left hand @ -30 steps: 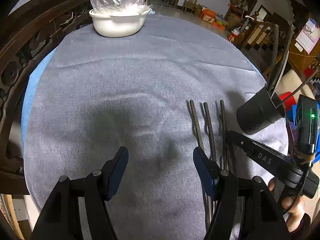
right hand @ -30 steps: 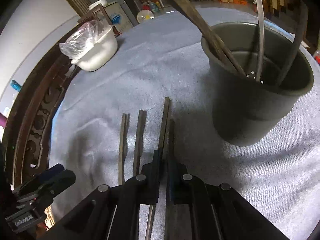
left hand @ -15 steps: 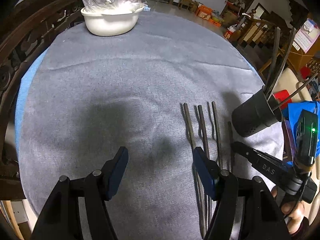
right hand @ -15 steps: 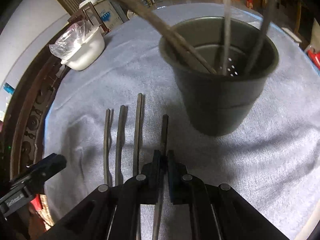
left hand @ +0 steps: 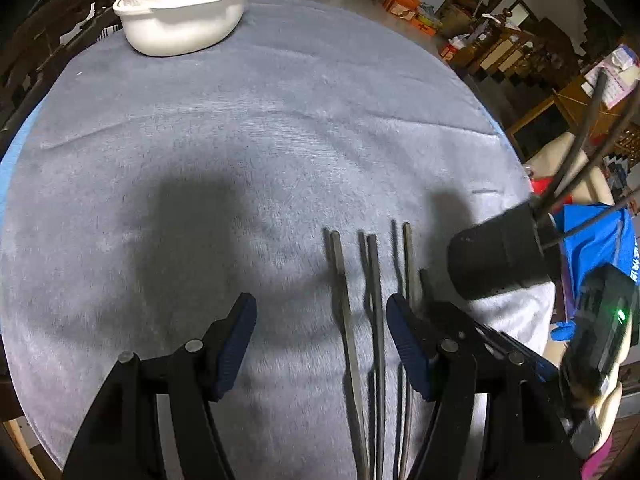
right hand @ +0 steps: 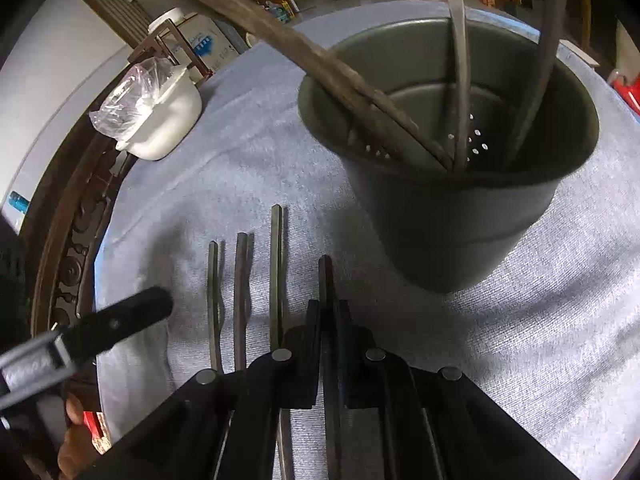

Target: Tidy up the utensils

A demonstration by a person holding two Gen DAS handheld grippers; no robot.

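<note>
Hovering spread and empty, the left gripper (left hand: 320, 344) hangs over three chopsticks (right hand: 240, 292) lying side by side on the worktop (left hand: 240, 120); beside them the right gripper (right hand: 328, 320) pinches a fourth chopstick (right hand: 326, 276). Lift steeply, clear the rim, drop into the holder (right hand: 480, 240), where four utensils lean.

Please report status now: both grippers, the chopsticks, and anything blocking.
Right gripper shut on one chopstick. Left gripper open, empty, above the cloth. Three chopsticks lie beside it; several in the holder. Nothing blocking.
</note>
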